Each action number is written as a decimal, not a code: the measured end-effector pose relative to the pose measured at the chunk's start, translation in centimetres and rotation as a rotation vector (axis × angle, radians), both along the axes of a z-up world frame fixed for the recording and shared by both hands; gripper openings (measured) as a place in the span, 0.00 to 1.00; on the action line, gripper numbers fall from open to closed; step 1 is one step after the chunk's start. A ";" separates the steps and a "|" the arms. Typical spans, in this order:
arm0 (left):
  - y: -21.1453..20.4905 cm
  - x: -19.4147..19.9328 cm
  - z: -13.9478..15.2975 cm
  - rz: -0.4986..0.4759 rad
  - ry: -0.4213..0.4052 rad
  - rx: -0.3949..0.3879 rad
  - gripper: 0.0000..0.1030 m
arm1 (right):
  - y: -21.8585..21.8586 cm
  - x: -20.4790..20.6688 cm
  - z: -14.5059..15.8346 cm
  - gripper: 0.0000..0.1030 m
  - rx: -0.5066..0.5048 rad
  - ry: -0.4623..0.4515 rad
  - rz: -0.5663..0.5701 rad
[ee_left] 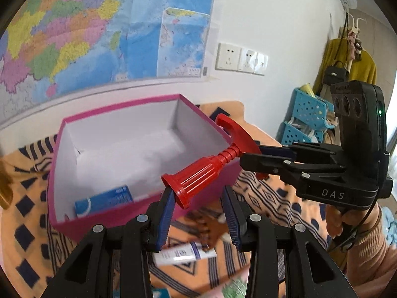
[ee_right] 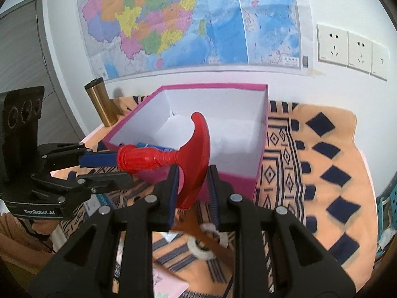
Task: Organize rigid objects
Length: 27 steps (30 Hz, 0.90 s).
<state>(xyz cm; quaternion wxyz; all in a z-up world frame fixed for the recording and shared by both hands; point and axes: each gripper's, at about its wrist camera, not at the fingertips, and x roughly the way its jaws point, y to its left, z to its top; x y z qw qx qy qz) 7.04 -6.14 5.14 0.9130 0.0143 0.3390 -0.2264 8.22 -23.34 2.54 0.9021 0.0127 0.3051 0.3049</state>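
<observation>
Orange patterned cloth (ee_right: 322,154) carries pink box (ee_right: 258,173), gold flask (ee_right: 101,104), white tube (ee_left: 184,253).

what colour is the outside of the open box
Pink box, white inside; shows best in the right wrist view.

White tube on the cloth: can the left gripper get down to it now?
Probably yes. The left gripper is open and empty, and the white tube lies uncovered below its fingers. Only the base of the red toy, held by the right gripper, sits against one finger; clear it first.
</observation>
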 end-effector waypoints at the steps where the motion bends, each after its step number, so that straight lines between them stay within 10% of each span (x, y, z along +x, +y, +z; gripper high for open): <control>1: 0.1 0.5 0.2 0.002 -0.006 0.004 0.37 | 0.0 0.4 0.2 0.24 0.004 0.002 -0.001; 27: 0.1 7.8 -3.5 0.102 0.099 0.060 0.38 | 1.5 7.8 -2.9 0.26 -0.078 0.133 -0.093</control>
